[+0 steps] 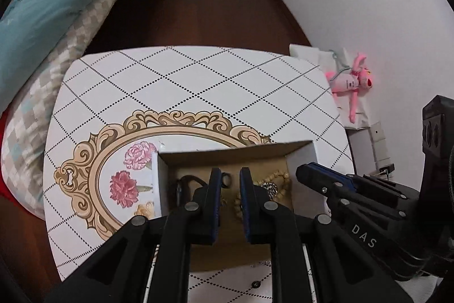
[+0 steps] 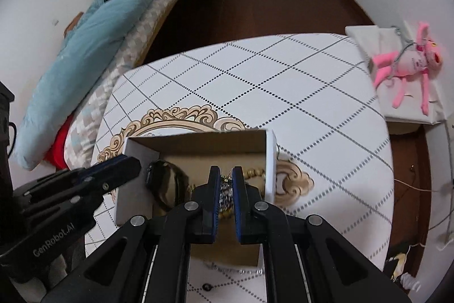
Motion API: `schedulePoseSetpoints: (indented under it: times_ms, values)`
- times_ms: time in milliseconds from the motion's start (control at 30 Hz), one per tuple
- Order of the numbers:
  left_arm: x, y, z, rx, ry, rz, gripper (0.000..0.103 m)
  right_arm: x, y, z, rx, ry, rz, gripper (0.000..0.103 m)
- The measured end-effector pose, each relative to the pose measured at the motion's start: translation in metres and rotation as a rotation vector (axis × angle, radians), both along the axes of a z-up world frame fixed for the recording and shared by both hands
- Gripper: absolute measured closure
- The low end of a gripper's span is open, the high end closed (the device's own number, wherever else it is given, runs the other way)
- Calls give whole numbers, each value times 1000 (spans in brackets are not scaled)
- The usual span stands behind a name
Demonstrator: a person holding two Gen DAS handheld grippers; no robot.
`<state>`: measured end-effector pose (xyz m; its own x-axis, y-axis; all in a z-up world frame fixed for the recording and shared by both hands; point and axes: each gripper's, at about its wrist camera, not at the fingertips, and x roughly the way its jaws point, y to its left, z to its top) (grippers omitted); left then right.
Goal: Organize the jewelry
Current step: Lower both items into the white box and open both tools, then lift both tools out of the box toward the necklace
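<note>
Two tongs (image 1: 229,175) (image 2: 226,173) over cardboard box (image 2: 198,144) (rectangular)

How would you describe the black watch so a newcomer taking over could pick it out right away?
Start at the white table with the dotted diamond pattern, then find the open cardboard box near its front edge. The black watch stands on edge against the box's left inner wall, just past the left gripper. It is the only dark, smooth band there; its neighbours are pale wooden beads.
</note>
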<state>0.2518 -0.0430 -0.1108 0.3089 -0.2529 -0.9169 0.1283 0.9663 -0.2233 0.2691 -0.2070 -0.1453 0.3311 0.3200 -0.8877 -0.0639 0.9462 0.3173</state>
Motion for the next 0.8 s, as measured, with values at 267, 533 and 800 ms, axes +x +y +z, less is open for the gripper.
schedulePoseSetpoints:
  times_ms: [267,533,800]
  values:
    - [10,21,9,36,-27,81,28,18,0,3,-30,7,9,70]
    - [-6,36,-2,191,-59,122,3,5,-5,10,-224,-28,-21,27]
    - [-24,40,-16,264,-83,132,1,-11,1,-2,-361,-13,-10,0]
